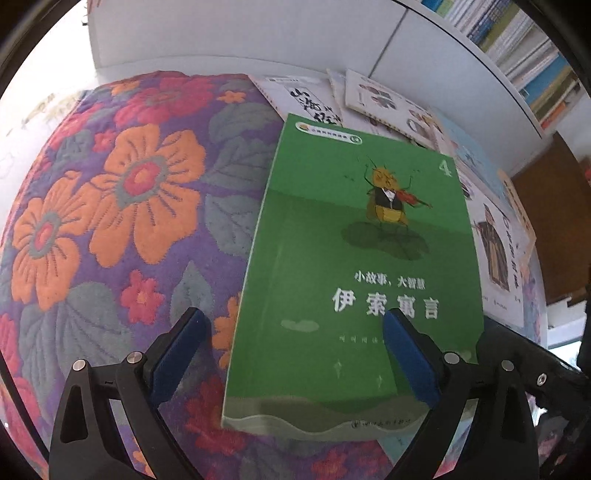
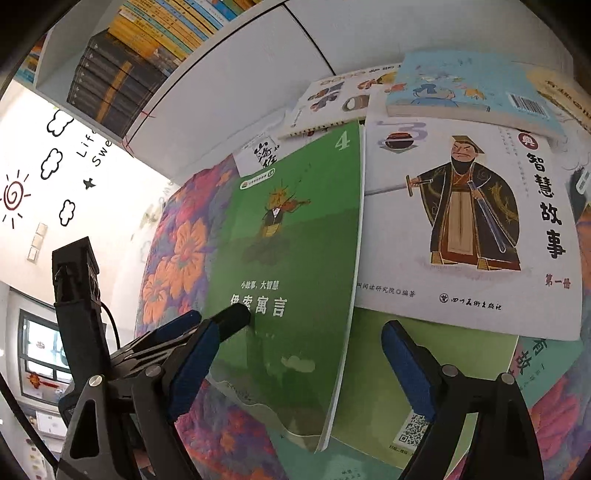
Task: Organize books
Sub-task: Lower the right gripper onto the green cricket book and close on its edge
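Observation:
A green book with a violin-playing insect on its cover lies on a flowered cloth. My left gripper stands open astride the book's left edge. Its right finger is over the cover and its left finger over the cloth. In the right wrist view the same green book has its right page edge between the wide-open fingers of my right gripper. There the left gripper's black fingertip rests at the cover's title. No pad visibly presses on the book.
A white book with a robed swordsman lies beside the green one, over another green book with a QR code. A light blue book and white books lie behind. Above the white cabinet front, shelves hold rows of books.

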Demonstrator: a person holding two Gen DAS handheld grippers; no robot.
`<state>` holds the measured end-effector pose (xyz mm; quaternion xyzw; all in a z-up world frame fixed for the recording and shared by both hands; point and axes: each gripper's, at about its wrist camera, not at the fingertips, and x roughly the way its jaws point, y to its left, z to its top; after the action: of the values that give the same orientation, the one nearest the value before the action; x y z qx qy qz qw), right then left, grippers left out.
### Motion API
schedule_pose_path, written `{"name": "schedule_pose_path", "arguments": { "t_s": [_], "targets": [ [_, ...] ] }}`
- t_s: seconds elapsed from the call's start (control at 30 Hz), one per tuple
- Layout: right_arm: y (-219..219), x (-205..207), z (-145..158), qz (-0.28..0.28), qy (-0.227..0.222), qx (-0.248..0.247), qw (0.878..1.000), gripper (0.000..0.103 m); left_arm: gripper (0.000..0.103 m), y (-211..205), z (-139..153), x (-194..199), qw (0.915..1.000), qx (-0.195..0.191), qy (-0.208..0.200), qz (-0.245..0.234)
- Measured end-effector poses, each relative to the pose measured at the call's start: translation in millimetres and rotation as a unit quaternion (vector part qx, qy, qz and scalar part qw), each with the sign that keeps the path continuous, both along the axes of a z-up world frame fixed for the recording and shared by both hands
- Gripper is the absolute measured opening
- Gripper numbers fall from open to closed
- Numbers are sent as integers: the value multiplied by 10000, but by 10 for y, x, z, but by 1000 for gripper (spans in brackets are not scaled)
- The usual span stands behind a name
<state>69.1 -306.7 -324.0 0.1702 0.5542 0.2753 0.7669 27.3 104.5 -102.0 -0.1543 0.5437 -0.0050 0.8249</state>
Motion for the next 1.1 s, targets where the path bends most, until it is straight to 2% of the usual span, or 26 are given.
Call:
{"name": "schedule_pose_path", "arguments": {
  "t_s": [0.07,0.1,0.13,0.2,0.3,0.4,0.57,0.73,0.83,0.87,0.93,1.0,1.1],
  "targets": [
    [-30,8,-30,62,156,332,9993,69,96,-41,15,-11,9999,41,35,-117],
    [-35,7,-63,43,272,314,9991,56,98,-99,31,-14,9997,22,18,-246],
    [-26,-1,-83,31,267,248,9993,47,97,-155,45,-20,9994,130,40,-304],
    [-16,-36,-66,-40,137,125,9998,46,98,-229,56,-37,9989,295,59,-353],
    [-6,-79,-18,-111,-44,-203,9997,46,97,-315,77,-79,9982,288,115,-521],
    [-44,-118,-9,-128,-94,-302,9994,46,97,-384,88,-155,9974,322,102,-642],
    [-213,-406,-31,-23,-163,-400,9991,46,98,-574,83,-608,9951,328,-3,-931],
    [-301,-871,-18,416,-326,-961,9940,47,97,-847,114,-1004,9900,634,-84,-1259],
    [-437,-1143,-195,687,-127,-1301,9890,48,97,-1000,94,-1336,9856,671,-241,-1534],
    [-485,-1189,-208,708,-194,-1210,9899,48,97,-1016,74,-1400,9852,679,-312,-1544],
    [-641,-1261,-224,719,-233,-871,9933,48,99,-922,-42,-1441,9893,789,-299,-1193],
    [-725,-1248,-252,679,-178,-550,9960,52,102,-785,-80,-1399,9926,530,-349,-1035],
    [-797,-1209,-290,692,-209,-244,9971,53,101,-668,-63,-1279,9942,432,-270,-945]
  ]
}}
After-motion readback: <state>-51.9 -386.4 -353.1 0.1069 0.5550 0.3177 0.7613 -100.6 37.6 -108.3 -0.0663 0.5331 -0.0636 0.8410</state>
